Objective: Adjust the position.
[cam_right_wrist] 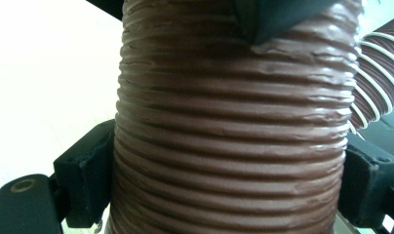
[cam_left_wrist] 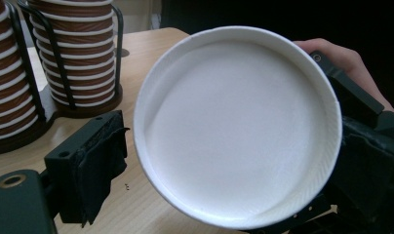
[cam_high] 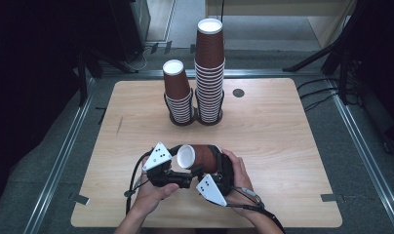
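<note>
A pale wooden table (cam_high: 263,146) stands in a dim room, dark floor and rails around it. Near the person's edge both tongs meet on one brown ribbed paper cup (cam_high: 200,157), lying on its side above the board with its white mouth turned toward the left gripper (cam_high: 178,171).

The right gripper (cam_high: 215,176) holds the cup across its ribbed body — in the right gripper view a black pad (cam_right_wrist: 85,170) sits flush against the wall on each side. The left gripper is at the mouth end; in its own view the rim (cam_left_wrist: 236,126) lies between the jaws, the left pad (cam_left_wrist: 95,168) just apart from it and the other side hidden behind the rim. So I cannot tell whether it grips yet.

To do this step well, the left jaws should close gently on the rim only, square to it, since a paper wall dents easily; the right should keep its hold firm but not crushing.

Beyond the tongs, well apart, stand two racked stacks of cups — a short stack (cam_high: 179,95) and a tall stack (cam_high: 209,73) beside it. Nothing lies between them and the tongs.
</note>
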